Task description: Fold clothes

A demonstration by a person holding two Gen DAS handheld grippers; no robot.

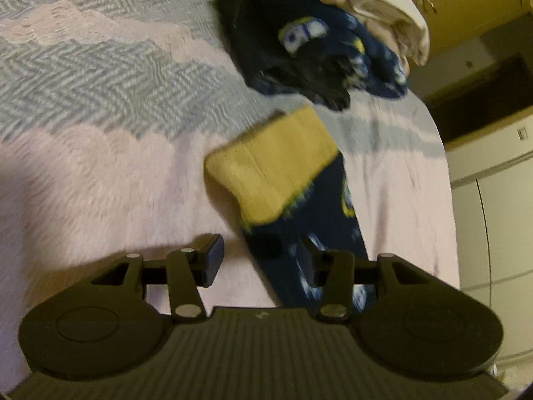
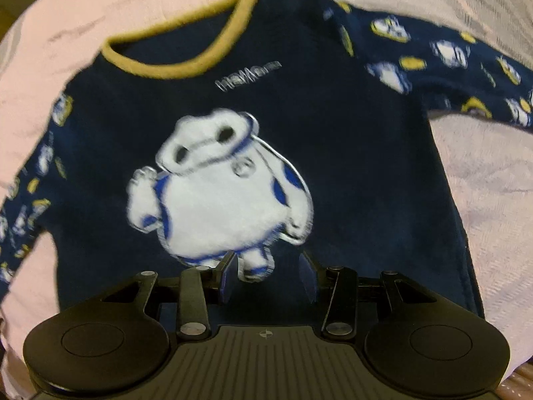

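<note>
1. Bed cover point(image 2: 466, 200): a pink, fleecy spread fills the background of both views; in the left wrist view a grey herringbone weave point(image 1: 100, 76) shows through it in bands.
2. Pyjama top point(image 2: 349, 153): a navy fleece garment lies flat and face up on the pink spread, collar toward the top of the right wrist view. Both sleeves stretch outward, each printed with small white and yellow figures.
3. Chest motif point(image 2: 220, 193): a large white, round-bodied character with blue edging, blurred, sits at the middle of the front.
4. Neckband point(image 2: 186, 56): a mustard-yellow ribbed band rims the collar.
5. Sleeve point(image 1: 319, 220): in the left wrist view one printed sleeve lies across the spread and ends in a mustard-yellow cuff point(image 1: 273, 166).
6. Clothes pile point(image 1: 319, 46): beyond the cuff, a crumpled navy printed garment lies beside folded cream fabric point(image 1: 383, 6).
7. Right gripper point(image 2: 266, 280): jaws stand apart with nothing clamped, over the lower hem of the top, just below the motif's foot.
8. Left gripper point(image 1: 263, 260): jaws stand apart and empty, over the sleeve near the cuff; contact cannot be judged.
</note>
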